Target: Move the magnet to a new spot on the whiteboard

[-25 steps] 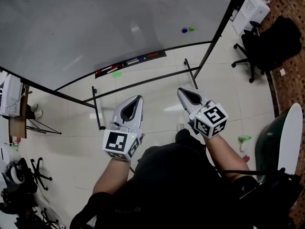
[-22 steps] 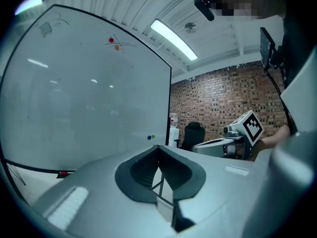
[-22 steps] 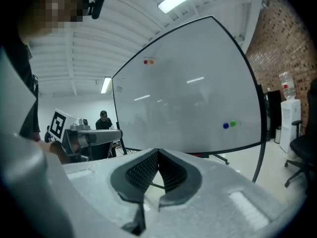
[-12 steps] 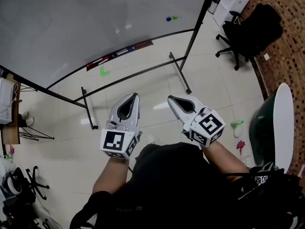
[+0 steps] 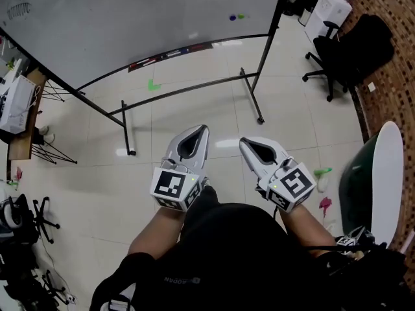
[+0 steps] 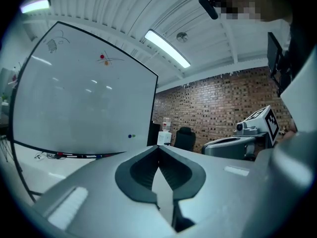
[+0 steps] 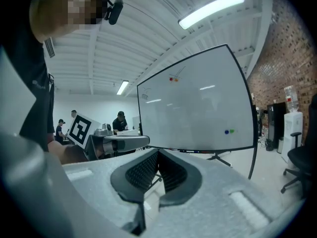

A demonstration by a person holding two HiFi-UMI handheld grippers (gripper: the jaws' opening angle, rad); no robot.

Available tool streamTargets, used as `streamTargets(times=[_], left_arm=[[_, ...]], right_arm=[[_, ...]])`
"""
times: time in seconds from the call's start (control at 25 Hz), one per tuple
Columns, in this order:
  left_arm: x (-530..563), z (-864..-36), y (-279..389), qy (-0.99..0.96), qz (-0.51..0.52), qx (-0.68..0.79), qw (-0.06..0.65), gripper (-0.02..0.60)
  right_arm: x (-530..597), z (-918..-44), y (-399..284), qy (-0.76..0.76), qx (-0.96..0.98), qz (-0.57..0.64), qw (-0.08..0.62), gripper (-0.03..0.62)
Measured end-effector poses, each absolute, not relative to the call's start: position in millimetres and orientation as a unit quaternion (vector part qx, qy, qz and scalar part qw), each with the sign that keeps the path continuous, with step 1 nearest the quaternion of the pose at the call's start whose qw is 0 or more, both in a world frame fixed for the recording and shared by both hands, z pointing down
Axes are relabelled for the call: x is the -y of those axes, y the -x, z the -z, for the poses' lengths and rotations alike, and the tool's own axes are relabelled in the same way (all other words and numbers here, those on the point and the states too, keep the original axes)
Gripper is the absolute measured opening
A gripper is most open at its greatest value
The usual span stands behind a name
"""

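Observation:
The whiteboard point(image 5: 130, 24) stands on its frame ahead of me, some way off. A blue magnet point(image 5: 232, 17) and a green magnet point(image 5: 241, 16) sit side by side near its lower right corner. They show as small dots, the blue magnet point(image 7: 227, 131) among them, in the right gripper view. Two reddish magnets point(image 6: 103, 58) cling high on the board. My left gripper point(image 5: 203, 129) and right gripper point(image 5: 244, 141) hang side by side over the floor, well short of the board. Both are shut and hold nothing.
A marker tray point(image 5: 172, 52) runs along the board's bottom edge, and the stand's feet point(image 5: 259, 118) reach toward me. Black office chairs point(image 5: 353, 47) and a white box point(image 5: 327, 11) are at the right. A dark green rounded table point(image 5: 366, 186) is close on my right. People point(image 7: 119, 119) stand in the background.
The head view has swung, so more of the whiteboard and its stand shows and the board looks farther off. Both grippers stay shut and have drawn slightly closer together.

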State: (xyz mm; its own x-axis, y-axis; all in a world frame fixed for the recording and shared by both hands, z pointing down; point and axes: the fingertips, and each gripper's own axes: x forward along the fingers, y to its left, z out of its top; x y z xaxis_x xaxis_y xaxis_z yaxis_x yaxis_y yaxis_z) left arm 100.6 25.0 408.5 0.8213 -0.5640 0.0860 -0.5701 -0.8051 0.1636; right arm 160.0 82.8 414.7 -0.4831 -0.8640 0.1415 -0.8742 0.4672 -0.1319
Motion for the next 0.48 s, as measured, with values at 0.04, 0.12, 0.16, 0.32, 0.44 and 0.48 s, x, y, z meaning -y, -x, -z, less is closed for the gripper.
streamTargets(times=[0.04,0.12,0.16,0.32,0.44,0.48], left_arm=[[-43.5,-411.5,-103.5,-0.950,-0.019,0.298,0.093,0.017],[-79.6,-414.0,-101.1,-0.946,-0.029,0.309,0.094,0.017],[-95.0,-414.5,-96.5,-0.942,-0.035,0.319,0.093,0.017],[-136.5,-421.9,-76.2,-0.935,-0.049,0.342,0.078,0.017],[-165.5,-418.6,-55.2,-0.926,-0.052,0.367,0.070,0.017],[-174.2,-415.9,-47.0,-0.921,-0.053,0.380,0.070,0.017]], right_arm=[[-97.3,-417.9,-161.1,-0.504,0.858,-0.098,0.026,0.000],[-127.0,-424.7,-158.3,-0.492,0.864,-0.106,0.021,0.000],[-141.1,-427.8,-155.0,-0.484,0.868,-0.109,0.017,0.000],[-177.9,-439.8,-141.4,-0.460,0.880,-0.121,0.003,0.000],[-199.4,-453.0,-127.4,-0.442,0.887,-0.136,-0.002,0.000],[-205.9,-454.4,-121.7,-0.433,0.891,-0.138,-0.003,0.000]])
